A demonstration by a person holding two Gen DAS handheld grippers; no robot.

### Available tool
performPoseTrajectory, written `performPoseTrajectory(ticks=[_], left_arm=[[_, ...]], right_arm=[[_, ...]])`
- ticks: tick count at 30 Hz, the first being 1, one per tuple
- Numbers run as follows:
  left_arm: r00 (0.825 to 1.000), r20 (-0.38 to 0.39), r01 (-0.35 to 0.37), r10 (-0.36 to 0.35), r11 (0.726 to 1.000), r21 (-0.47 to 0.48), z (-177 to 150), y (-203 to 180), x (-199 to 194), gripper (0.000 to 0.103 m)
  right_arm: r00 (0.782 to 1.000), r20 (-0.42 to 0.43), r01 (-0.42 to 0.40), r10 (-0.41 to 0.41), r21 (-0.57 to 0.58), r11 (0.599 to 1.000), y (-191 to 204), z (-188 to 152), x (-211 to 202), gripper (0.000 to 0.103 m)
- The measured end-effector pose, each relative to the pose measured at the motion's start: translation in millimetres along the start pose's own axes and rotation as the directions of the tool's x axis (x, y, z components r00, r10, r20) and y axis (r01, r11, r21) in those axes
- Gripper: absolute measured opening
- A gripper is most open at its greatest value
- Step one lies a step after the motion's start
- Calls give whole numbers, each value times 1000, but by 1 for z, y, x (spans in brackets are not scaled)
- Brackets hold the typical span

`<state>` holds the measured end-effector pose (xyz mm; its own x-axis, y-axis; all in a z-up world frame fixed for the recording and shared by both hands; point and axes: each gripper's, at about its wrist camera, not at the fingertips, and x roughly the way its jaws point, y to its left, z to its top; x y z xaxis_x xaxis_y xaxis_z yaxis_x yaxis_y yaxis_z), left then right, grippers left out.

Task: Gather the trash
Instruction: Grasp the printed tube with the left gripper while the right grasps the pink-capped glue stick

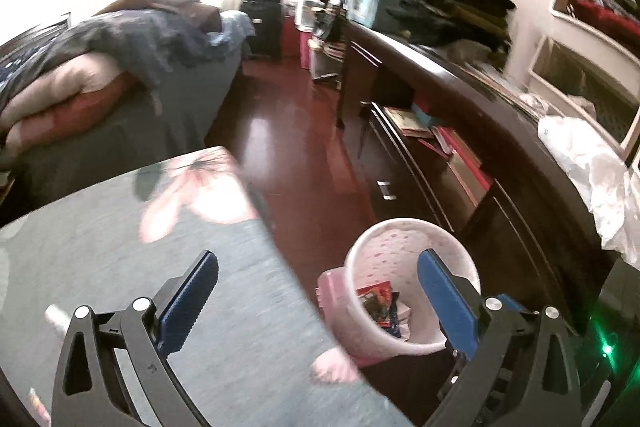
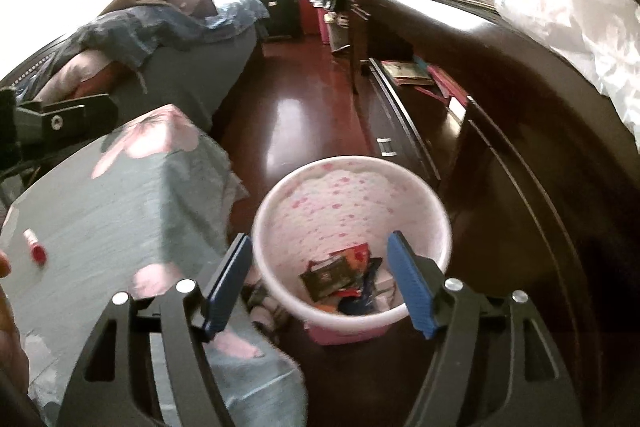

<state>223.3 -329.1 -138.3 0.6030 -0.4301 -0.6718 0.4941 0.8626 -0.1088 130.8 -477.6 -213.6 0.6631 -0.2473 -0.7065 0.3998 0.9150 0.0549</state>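
Observation:
A white bin with pink dots stands on the red-brown floor beside the table; it also shows in the left wrist view. Several wrappers lie in its bottom, also seen in the left wrist view. My right gripper is open and empty above the bin's near rim. My left gripper is open and empty over the table's right edge, left of the bin. A small red and white item lies on the grey floral tablecloth.
A dark wood dresser with an open drawer of books runs along the right. A white plastic bag lies on top. A bed with bedding stands at left. The left gripper's body shows at the left edge.

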Motion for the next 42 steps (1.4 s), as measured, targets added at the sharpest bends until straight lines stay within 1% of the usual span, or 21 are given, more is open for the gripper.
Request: performPoseTrajectory(ticks=[2, 5, 8, 10, 13, 16, 19, 21, 24, 25, 26, 29, 32, 33, 34, 37, 39, 40, 41, 42], left_arm=[[1000, 11, -20, 21, 999, -25, -8, 14, -15, 99], [997, 14, -79, 80, 995, -56, -22, 38, -36, 99], [990, 13, -139, 142, 982, -128, -39, 70, -57, 99], [987, 0, -160, 163, 970, -184, -49, 91, -68, 99], [977, -18, -211, 215, 939, -273, -67, 123, -86, 99], [960, -39, -274, 277, 902, -333, -84, 149, -100, 99], [934, -73, -351, 349, 863, -364, -101, 170, -110, 99], [914, -104, -401, 392, 831, -385, -112, 184, -113, 99], [894, -171, -446, 413, 793, -414, -127, 204, -108, 99], [891, -190, -454, 413, 785, -421, -130, 208, -106, 98], [891, -211, -455, 403, 776, -438, -135, 214, -102, 97], [889, -253, -457, 381, 759, -465, -146, 227, -92, 95], [891, -279, -452, 358, 748, -486, -154, 230, -81, 93], [890, -281, -454, 358, 747, -485, -155, 230, -79, 93], [885, -279, -464, 372, 748, -474, -156, 231, -77, 92], [865, -281, -500, 416, 755, -425, -154, 223, -73, 85], [852, -272, -524, 448, 753, -399, -155, 222, -73, 71], [847, -268, -531, 459, 752, -391, -154, 222, -73, 67], [842, -259, -539, 473, 752, -379, -155, 222, -74, 59], [842, -248, -540, 480, 755, -372, -156, 222, -75, 50]], right_arm=[[1000, -6, -23, 23, -20, 1000, 14, -3, -7, 74], [998, -12, -62, 62, -67, 996, 40, -8, -19, 74], [995, -18, -104, 102, -109, 989, 64, -13, -32, 75], [992, -24, -129, 127, -137, 982, 82, -16, -37, 75], [987, -32, -161, 158, -186, 969, 108, -21, -46, 75], [982, -40, -188, 184, -237, 953, 134, -28, -57, 75], [978, -48, -209, 203, -281, 937, 157, -33, -65, 76], [975, -51, -220, 215, -302, 927, 169, -36, -71, 77], [973, -50, -229, 226, -331, 916, 183, -38, -77, 78], [973, -49, -230, 227, -339, 912, 187, -38, -79, 78], [973, -47, -229, 227, -349, 909, 192, -39, -81, 78], [974, -44, -221, 221, -371, 902, 201, -40, -85, 78], [976, -39, -211, 213, -386, 898, 208, -38, -86, 79], [976, -39, -211, 212, -390, 897, 211, -38, -86, 79], [976, -41, -211, 213, -394, 895, 214, -37, -85, 79], [975, -42, -215, 216, -402, 890, 224, -33, -81, 79], [975, -42, -216, 218, -410, 886, 232, -29, -76, 79], [975, -42, -217, 220, -412, 885, 236, -27, -73, 79], [975, -44, -217, 219, -415, 884, 241, -25, -69, 79], [974, -47, -221, 222, -417, 882, 246, -23, -66, 79]])
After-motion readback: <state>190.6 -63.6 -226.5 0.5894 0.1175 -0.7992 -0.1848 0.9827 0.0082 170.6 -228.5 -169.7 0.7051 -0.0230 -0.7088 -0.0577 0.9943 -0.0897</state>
